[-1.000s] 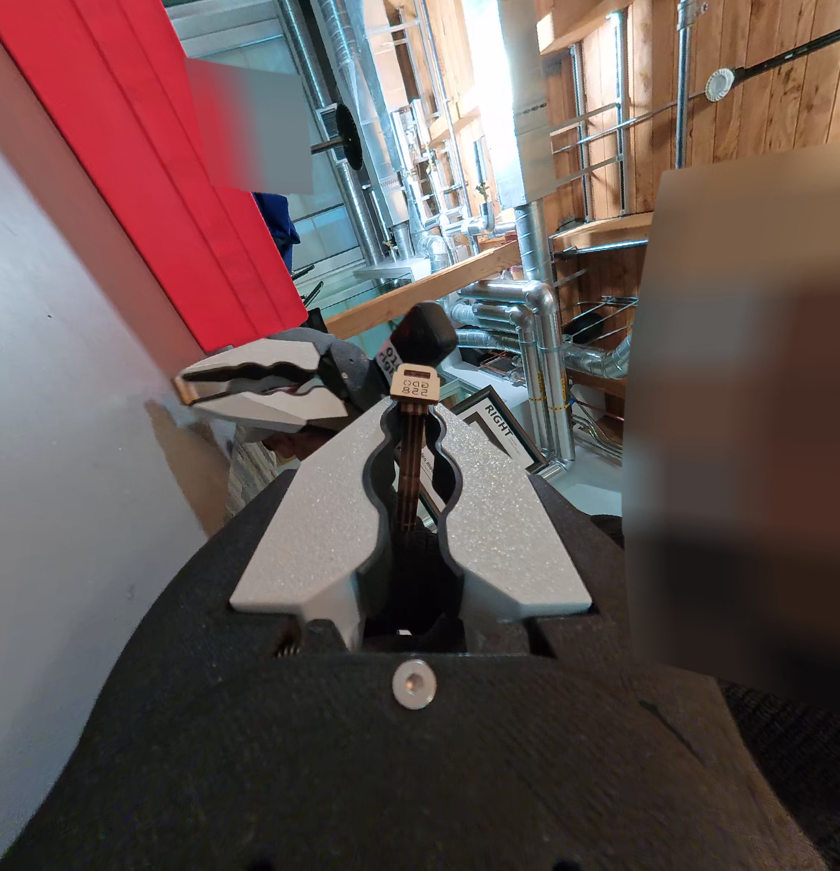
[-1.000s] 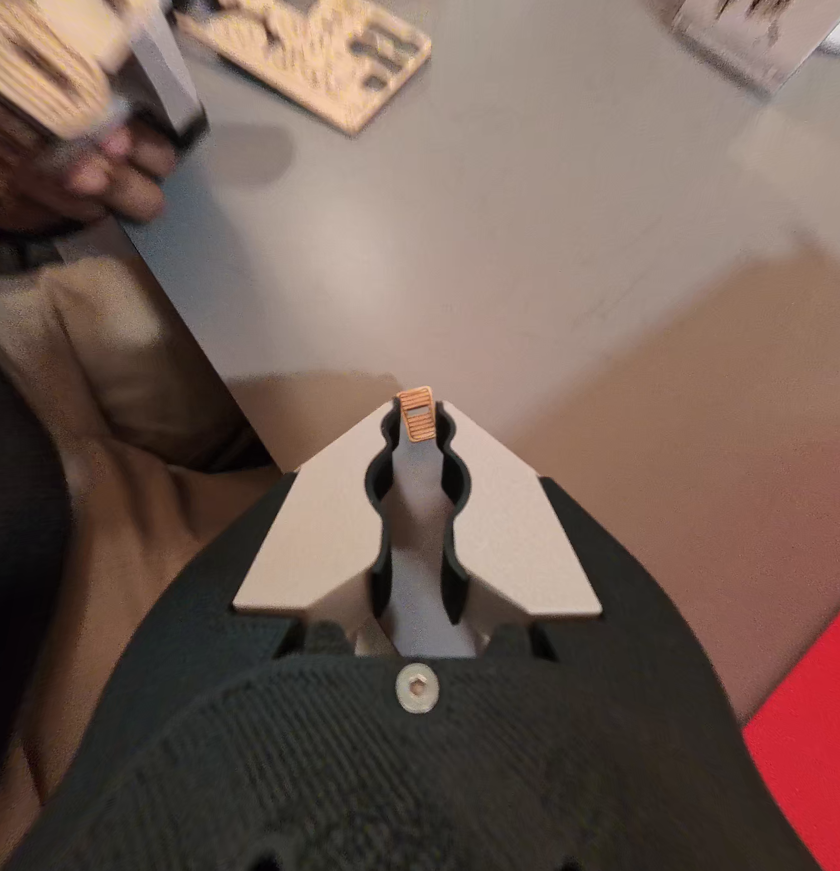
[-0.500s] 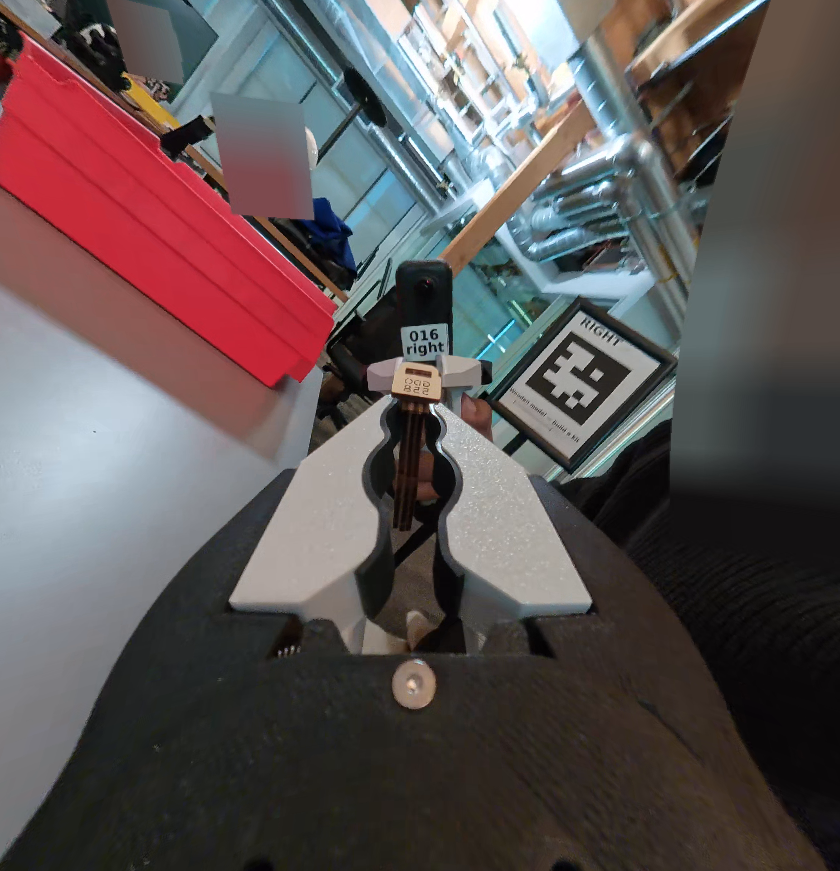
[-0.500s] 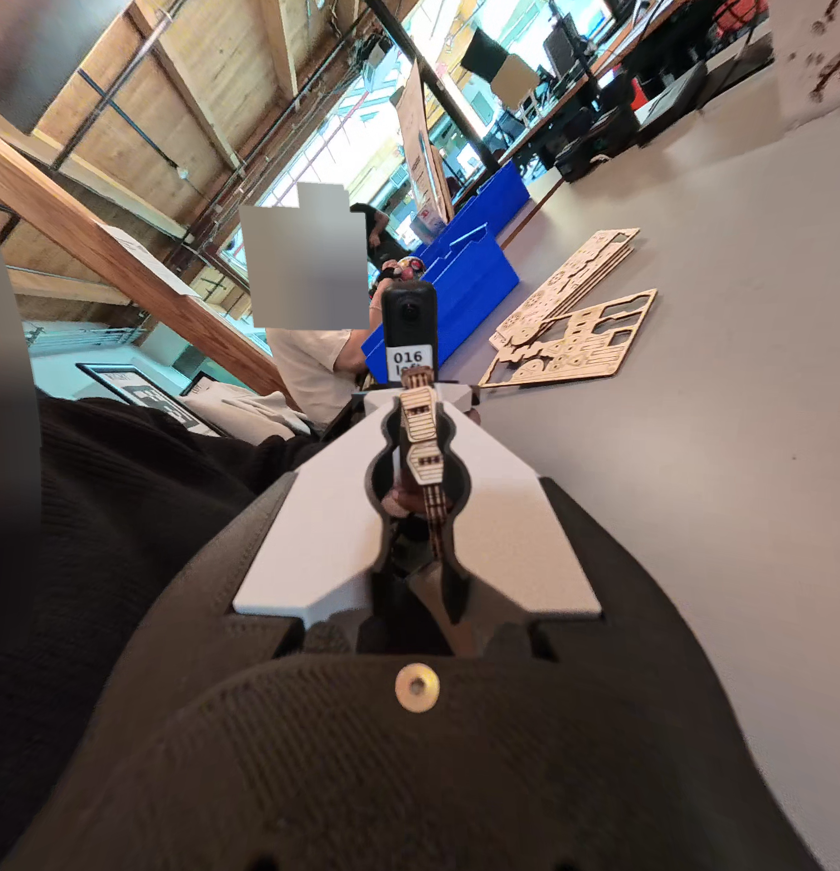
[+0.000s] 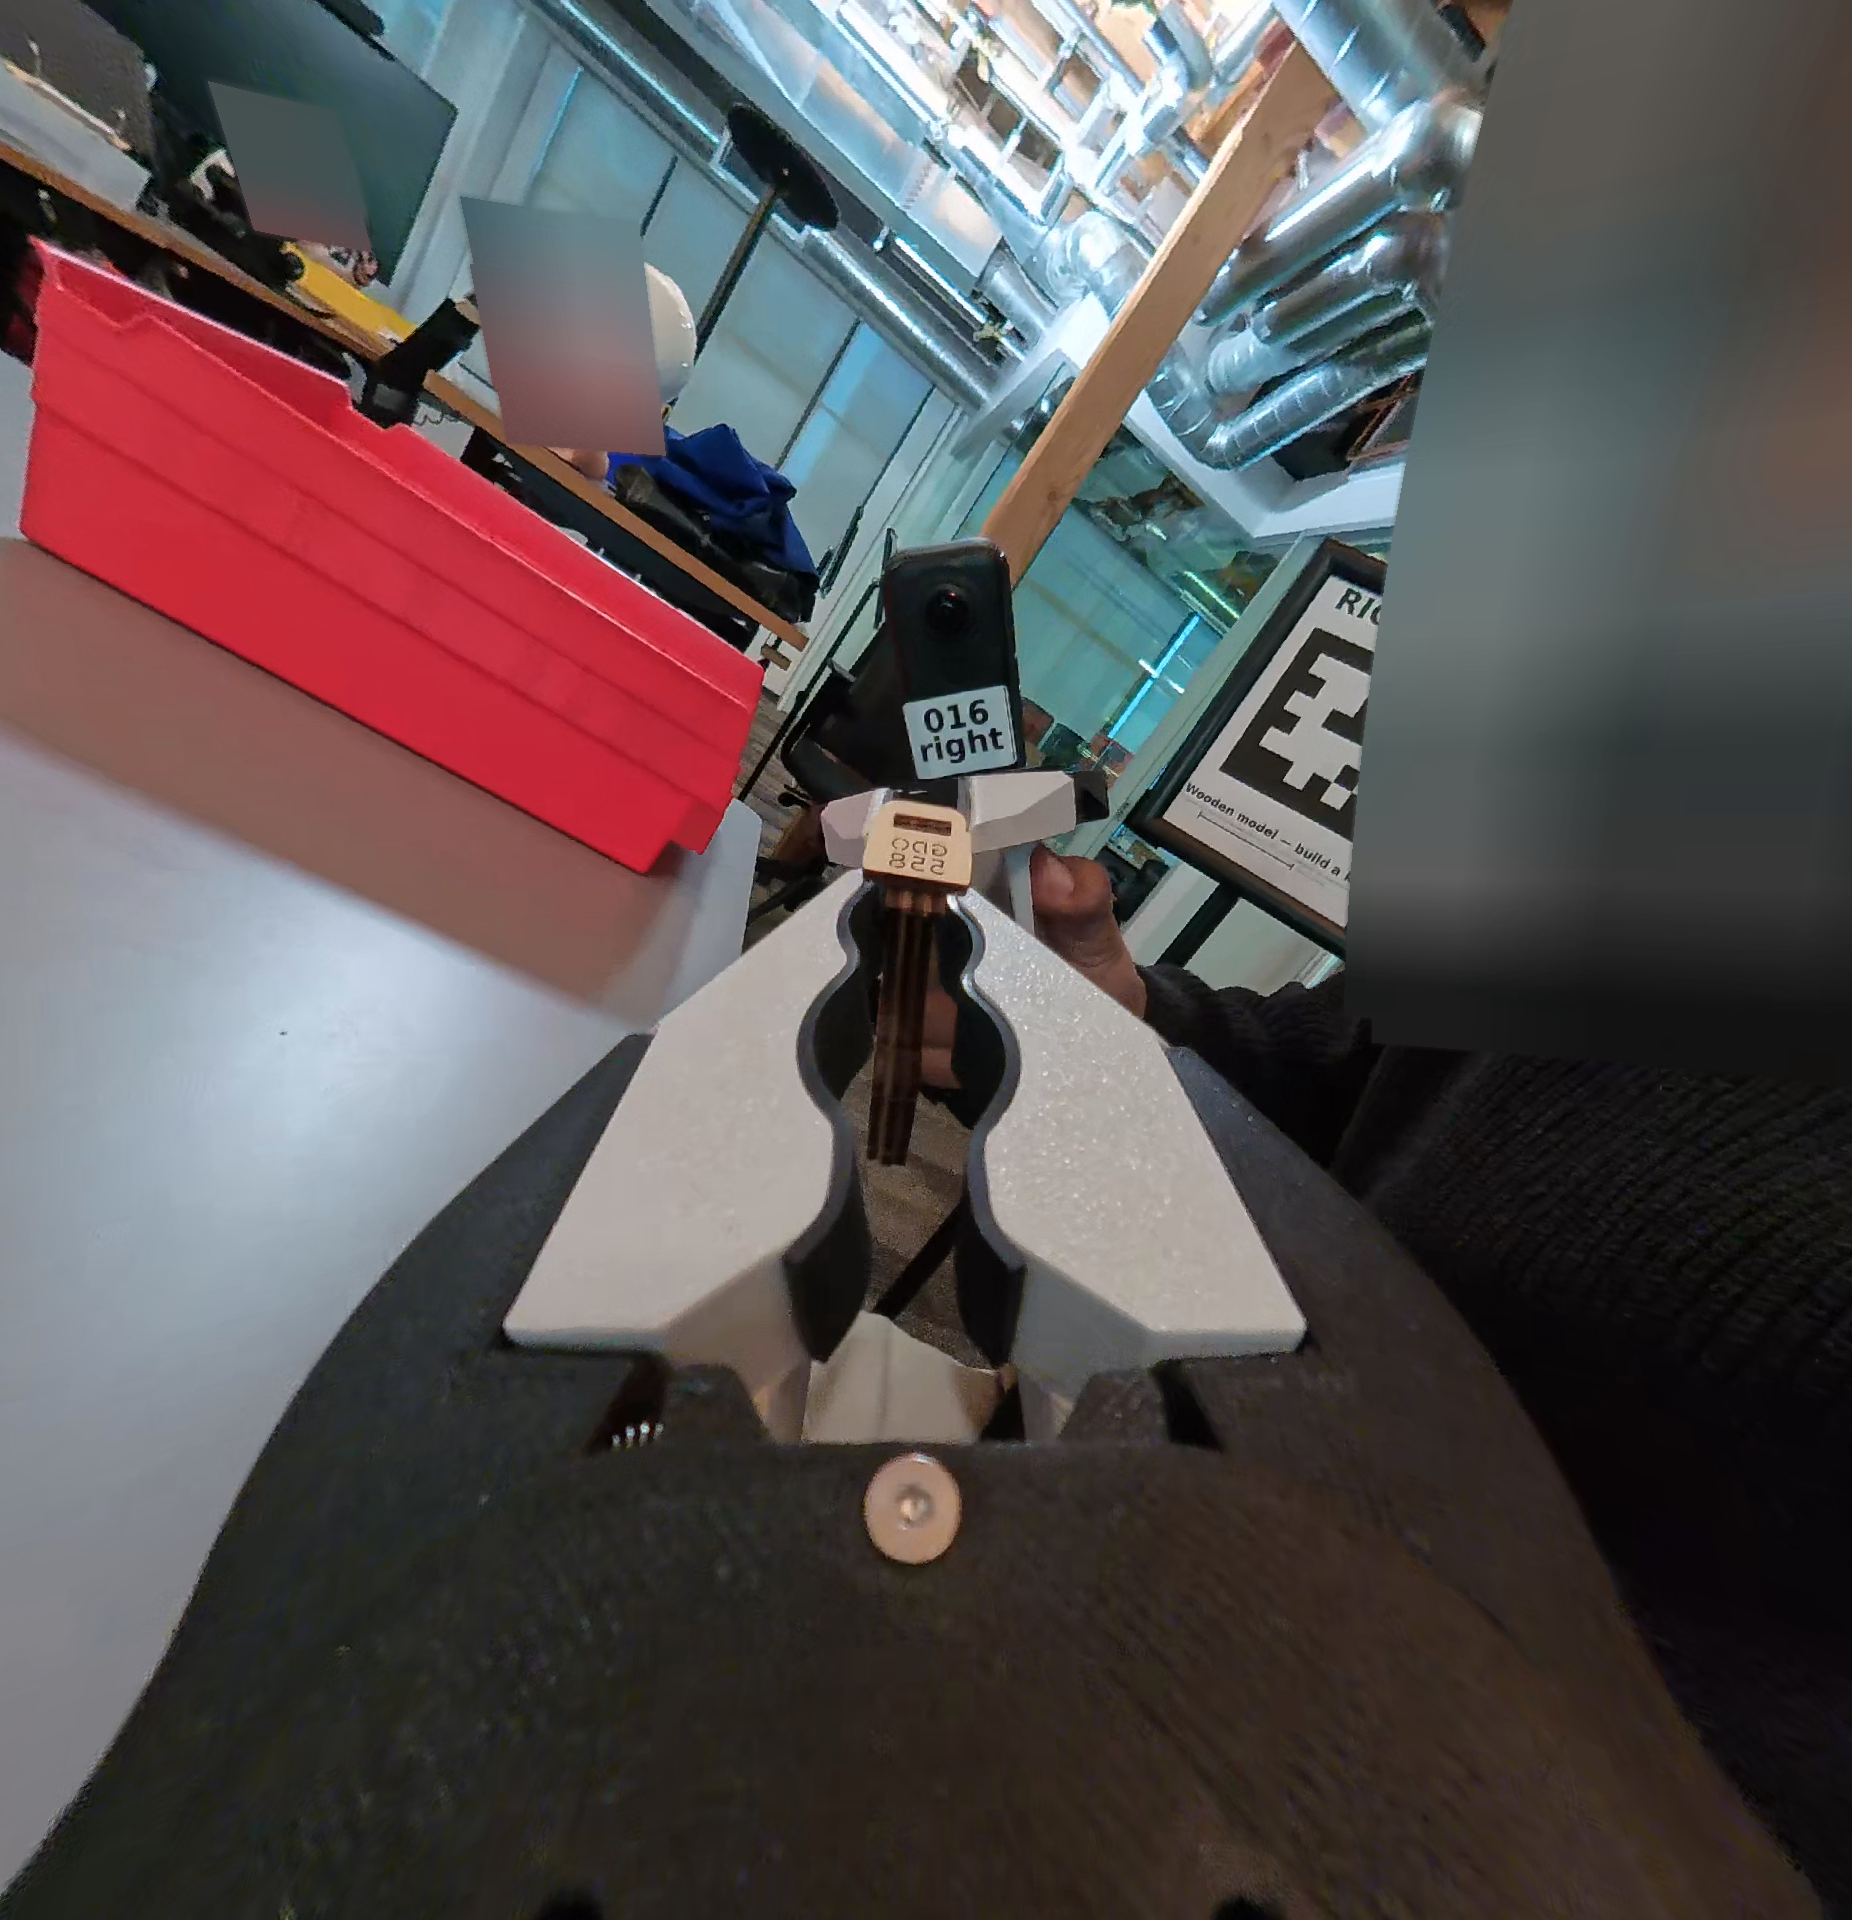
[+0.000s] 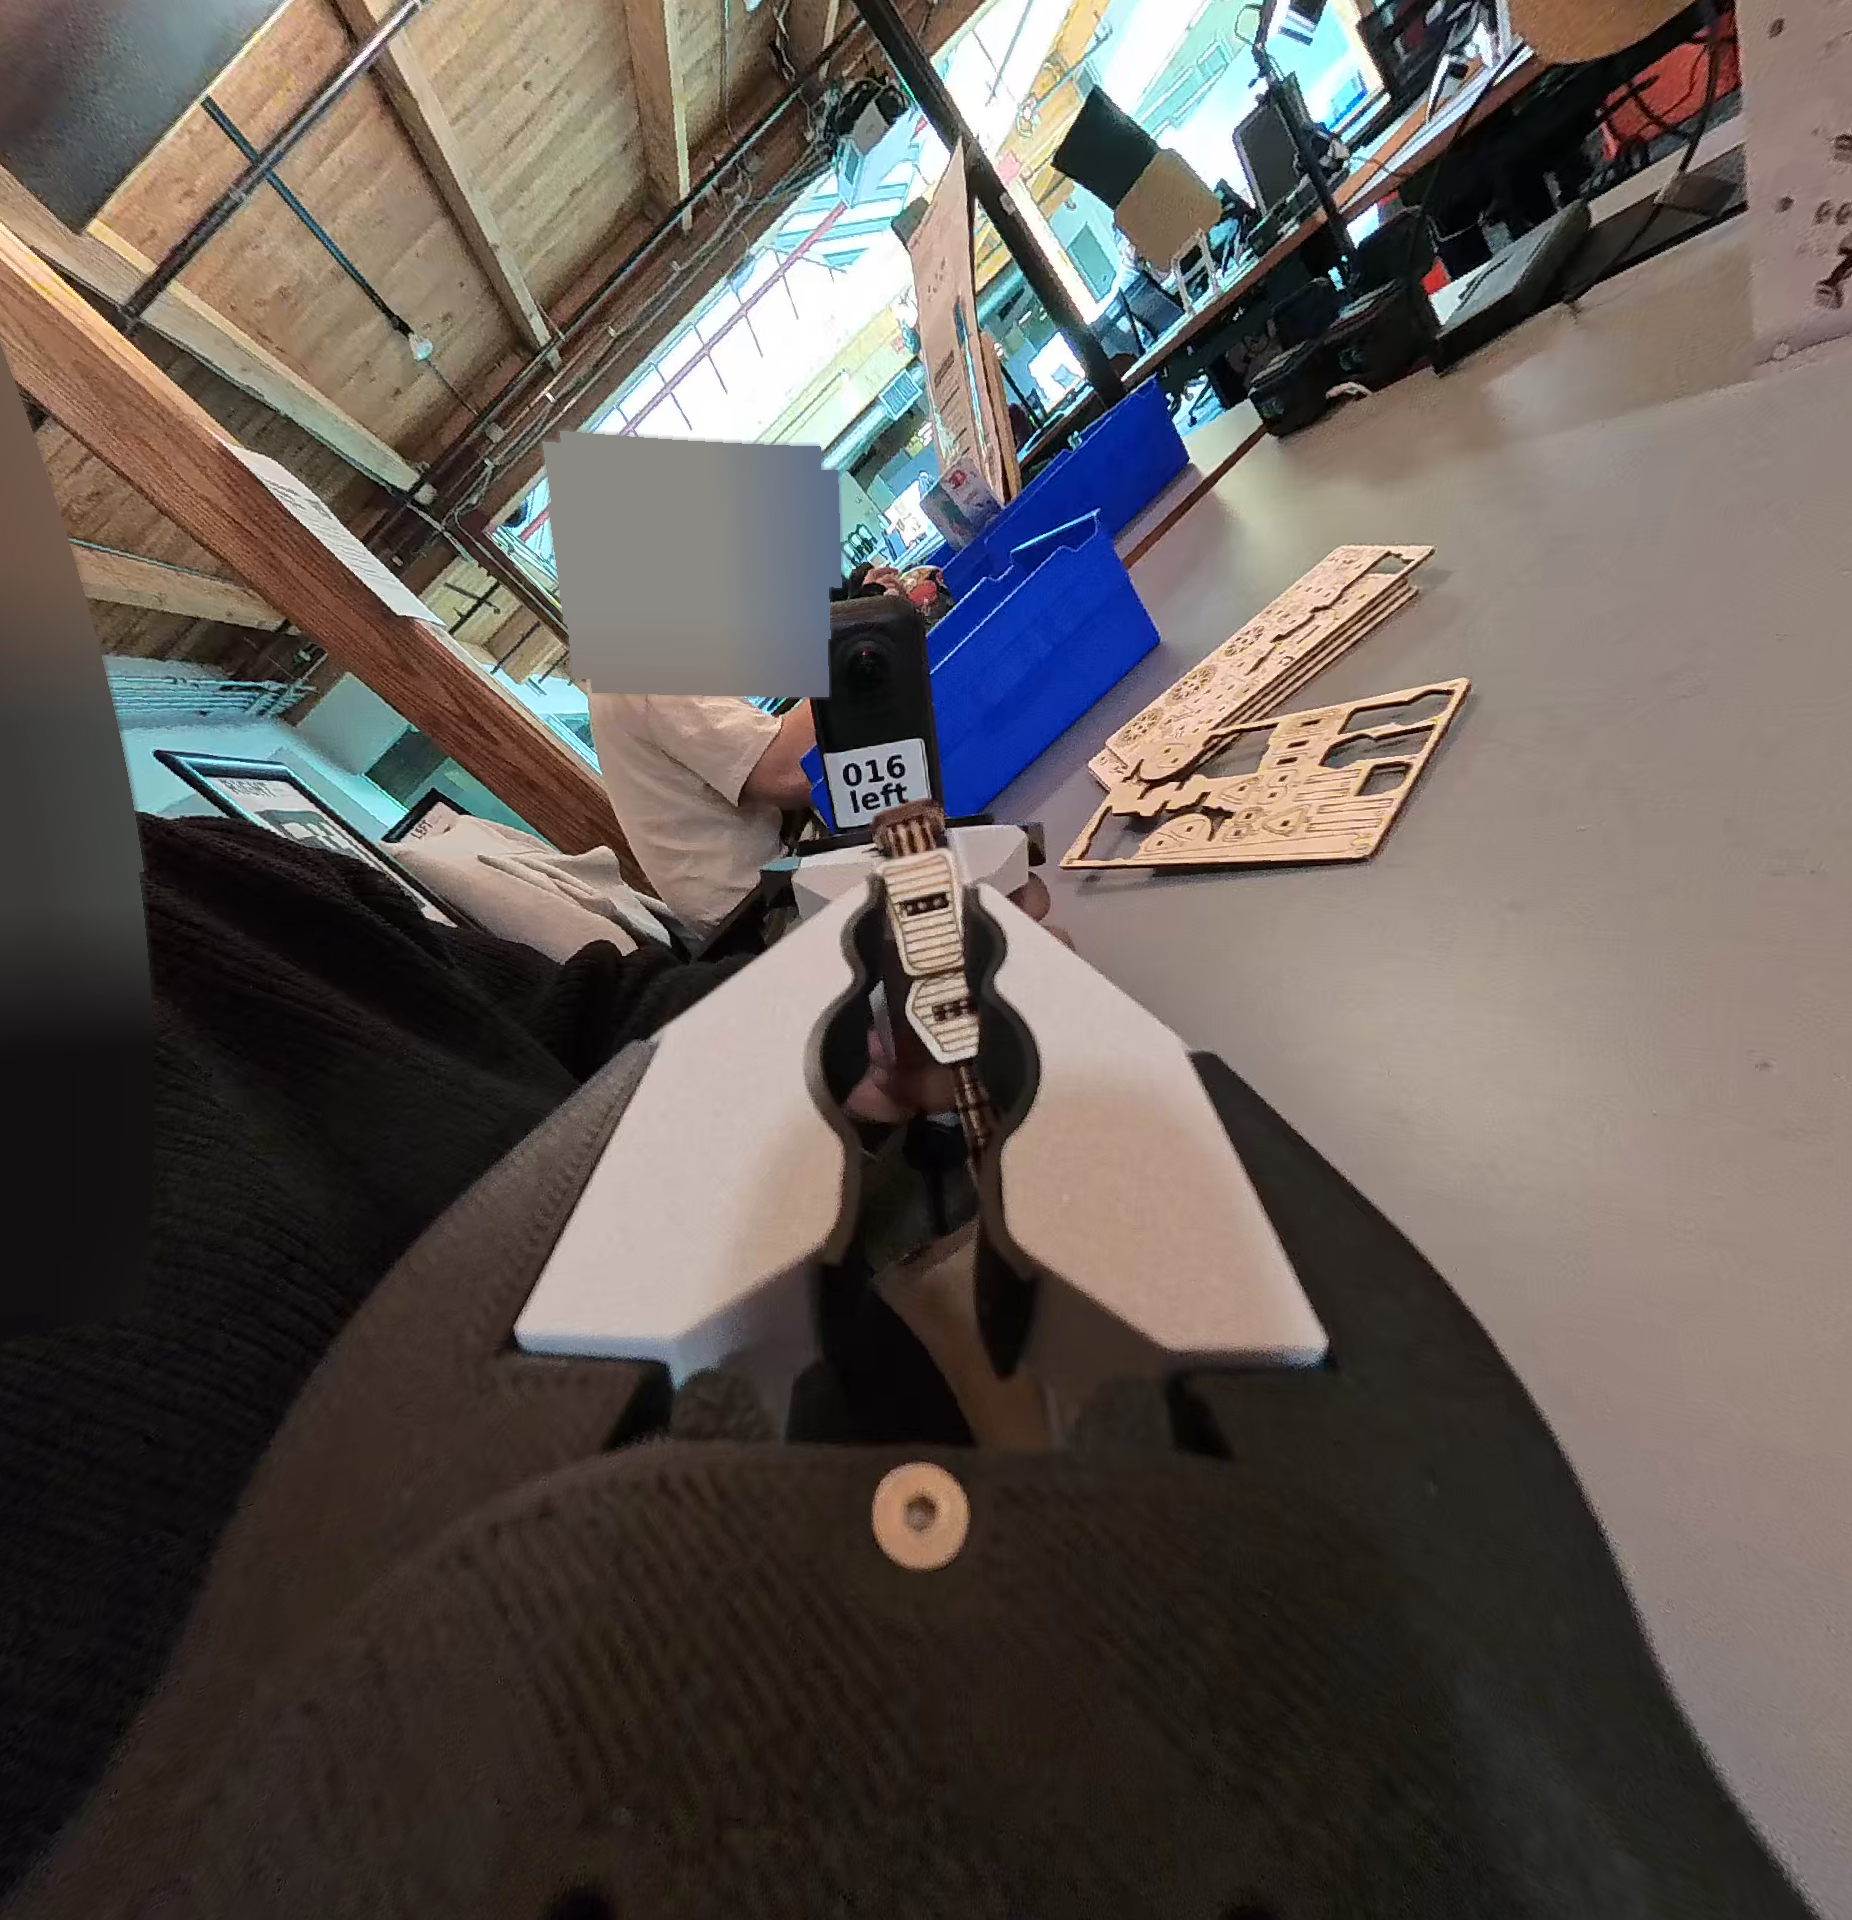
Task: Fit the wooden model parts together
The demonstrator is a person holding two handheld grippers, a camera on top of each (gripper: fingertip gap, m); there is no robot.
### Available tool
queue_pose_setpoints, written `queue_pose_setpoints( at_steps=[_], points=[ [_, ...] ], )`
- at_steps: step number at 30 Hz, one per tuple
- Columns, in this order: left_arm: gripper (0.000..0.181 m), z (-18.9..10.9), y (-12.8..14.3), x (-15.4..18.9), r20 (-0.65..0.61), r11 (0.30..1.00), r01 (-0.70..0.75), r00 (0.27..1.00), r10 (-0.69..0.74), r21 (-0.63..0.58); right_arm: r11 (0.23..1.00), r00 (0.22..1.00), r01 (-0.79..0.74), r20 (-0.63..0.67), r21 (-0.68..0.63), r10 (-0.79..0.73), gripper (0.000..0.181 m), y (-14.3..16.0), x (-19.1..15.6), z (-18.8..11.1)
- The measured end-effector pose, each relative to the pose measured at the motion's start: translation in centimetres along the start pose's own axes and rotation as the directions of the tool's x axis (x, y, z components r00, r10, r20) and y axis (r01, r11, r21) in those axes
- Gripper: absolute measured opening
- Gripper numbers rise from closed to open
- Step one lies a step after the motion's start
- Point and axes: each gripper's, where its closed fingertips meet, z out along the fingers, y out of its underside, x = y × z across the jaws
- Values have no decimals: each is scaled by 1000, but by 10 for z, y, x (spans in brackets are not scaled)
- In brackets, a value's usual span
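In the left wrist view my left gripper is shut on a thin layered wooden part, seen edge on, with a tan tab at its tip. In the right wrist view my right gripper is shut on a slim wooden part with engraved lines. The two grippers face each other tip to tip above the edge of the grey table. The right gripper shows just behind the tan tab. The left gripper shows just behind the engraved part. I cannot tell whether the two parts touch.
Flat wooden part sheets lie on the table to the right, with blue bins behind them. A red bin stands on the table to the left. A framed marker sign and a seated person are beyond. Both grippers' tips are close together, under 4 cm apart.
Both grippers have swung round from pointing apart to facing each other, each still holding its part. In the last half second they only tilted slightly.
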Motion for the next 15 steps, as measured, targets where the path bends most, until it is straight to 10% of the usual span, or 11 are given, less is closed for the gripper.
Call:
queue_pose_setpoints(
  at_steps=[15],
  points=[
    [7,1,-2,7,-65,998,52,997,-51,19,999,1000,16,20,38,-17,14,-4,-5,0]
  ],
)
